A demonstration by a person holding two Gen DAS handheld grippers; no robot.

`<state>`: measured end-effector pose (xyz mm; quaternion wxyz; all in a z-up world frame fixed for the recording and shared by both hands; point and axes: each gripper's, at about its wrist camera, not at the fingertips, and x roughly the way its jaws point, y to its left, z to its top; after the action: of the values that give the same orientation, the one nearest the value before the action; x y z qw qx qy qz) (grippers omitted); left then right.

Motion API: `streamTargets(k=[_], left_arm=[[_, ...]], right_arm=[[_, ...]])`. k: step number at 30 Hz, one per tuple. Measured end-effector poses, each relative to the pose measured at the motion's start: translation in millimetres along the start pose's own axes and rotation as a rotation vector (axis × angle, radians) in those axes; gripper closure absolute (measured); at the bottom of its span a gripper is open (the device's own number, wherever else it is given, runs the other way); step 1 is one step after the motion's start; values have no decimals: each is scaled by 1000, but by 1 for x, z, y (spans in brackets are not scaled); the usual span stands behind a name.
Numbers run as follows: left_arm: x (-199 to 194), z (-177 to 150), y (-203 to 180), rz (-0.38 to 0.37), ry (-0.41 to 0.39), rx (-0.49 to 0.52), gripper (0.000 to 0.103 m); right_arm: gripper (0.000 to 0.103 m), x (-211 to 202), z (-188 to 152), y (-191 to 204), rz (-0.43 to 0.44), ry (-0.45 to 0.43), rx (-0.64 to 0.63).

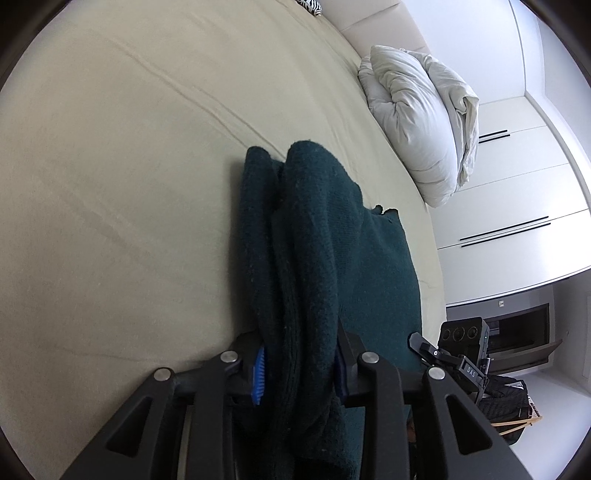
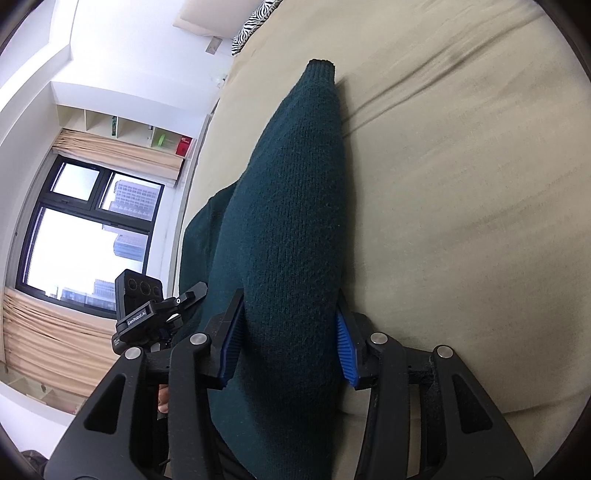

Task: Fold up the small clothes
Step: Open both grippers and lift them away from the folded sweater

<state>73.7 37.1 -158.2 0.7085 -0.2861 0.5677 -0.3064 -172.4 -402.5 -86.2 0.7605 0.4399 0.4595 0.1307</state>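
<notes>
A dark green knitted sweater (image 1: pixel 314 240) lies bunched on a beige bed sheet (image 1: pixel 110 184). My left gripper (image 1: pixel 298 373) is shut on a thick fold of it, blue pads pressed on both sides. In the right wrist view the same sweater (image 2: pixel 291 221) runs forward from my right gripper (image 2: pixel 290 343), which is shut on another part of it; a sleeve cuff (image 2: pixel 321 66) points away. The right gripper also shows in the left wrist view (image 1: pixel 458 350), at the sweater's right edge. The left gripper shows in the right wrist view (image 2: pixel 147 314).
A crumpled white pillow (image 1: pixel 417 122) lies at the far right of the bed, by white wardrobe doors (image 1: pixel 517 206). A zebra-striped item (image 2: pixel 255 22) sits at the bed's far end. A window (image 2: pixel 85 236) with beige curtains is to the left.
</notes>
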Motion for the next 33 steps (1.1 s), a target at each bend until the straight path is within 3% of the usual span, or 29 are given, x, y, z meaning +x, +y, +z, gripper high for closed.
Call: streamTargets(k=[11,15,18,20,22,27,33], left_arm=[[-1,-4,0,7,-18,-7,68],[-16,-11,-7,63,-53,4,61],[-34,-19,-16,158,-110,60,53],[-51,-26,-23,232,-166,83,51],[-66,-33,-36,254,-223,132,51],[-79,-58,-87,299,-311,310,42],[-77,-95,-137,430,-471,522,11]], right_arm=[[57,-6,1,0,-28,-16,-4],[55,-15,-1,5,-83,-39,-31],[55,-32,-4,13,-159,-78,-72],[55,-47,-6,19,-256,-120,-99],[55,-60,-8,23,-349,-156,-111],[53,-82,-15,42,-340,-241,-135],[51,-78,-31,103,-469,-325,-328]])
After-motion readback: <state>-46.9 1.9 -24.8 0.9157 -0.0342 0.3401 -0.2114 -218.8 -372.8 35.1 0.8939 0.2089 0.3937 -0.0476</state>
